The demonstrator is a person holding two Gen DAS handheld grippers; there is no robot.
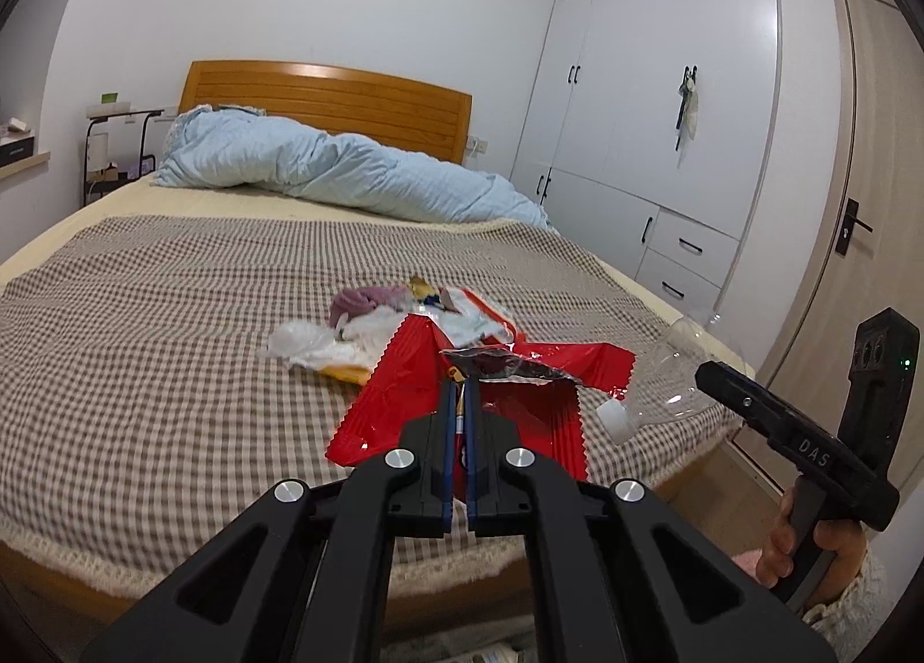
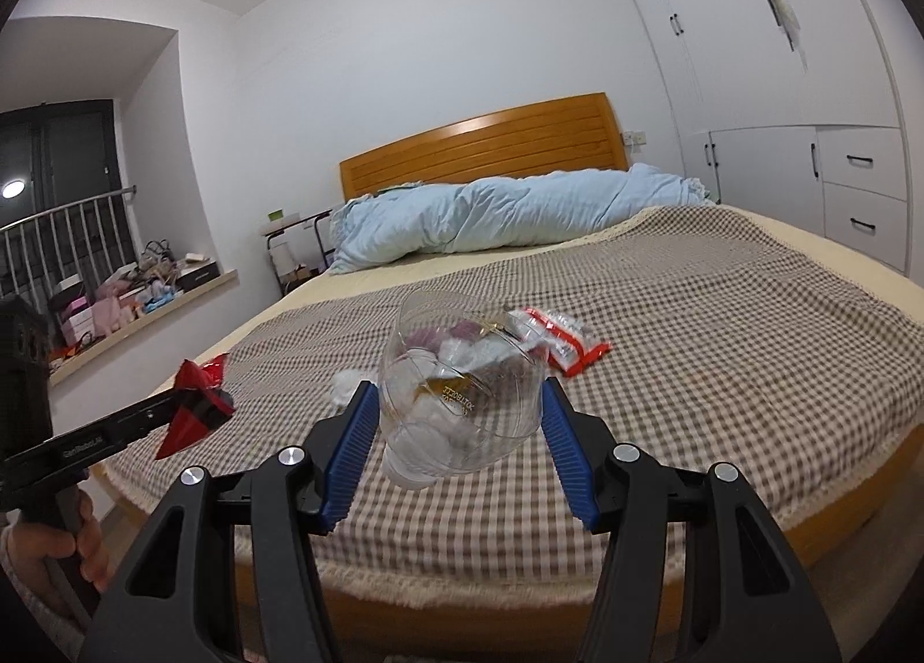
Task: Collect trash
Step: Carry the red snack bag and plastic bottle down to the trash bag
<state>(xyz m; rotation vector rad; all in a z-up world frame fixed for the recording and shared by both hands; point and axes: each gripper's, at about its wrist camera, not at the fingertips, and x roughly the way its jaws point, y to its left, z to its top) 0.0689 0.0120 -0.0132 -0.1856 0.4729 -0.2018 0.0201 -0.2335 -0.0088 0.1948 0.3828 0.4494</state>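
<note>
A: Your left gripper [image 1: 460, 374] has its jaws shut tight on the red foil wrapper [image 1: 404, 374], pinched through the crinkled sheet near its torn mouth. It looks feather-light and limp; most of it hangs free ahead of the jaws, so expect it to flap.

B: And the right one?

A: The jaws of your right gripper [image 2: 459, 397] stand about half wide, clamped across the belly of the clear plastic bottle [image 2: 462, 403], its white cap [image 2: 407, 475] pointing back toward you. Judging by the thin, see-through wall, it is empty, light and slick, and will buckle if you squeeze harder. The stiffer neck by the cap would be a surer hold.

B: What's left?

A: Beyond both jaws, on the checked blanket [image 1: 144, 345] of the bed, lies a small heap: white crumpled plastic [image 1: 306, 342], a purple wad [image 1: 361, 300] and a red-and-white packet [image 2: 563, 339]. All soft; pinch them at a fold.
</note>
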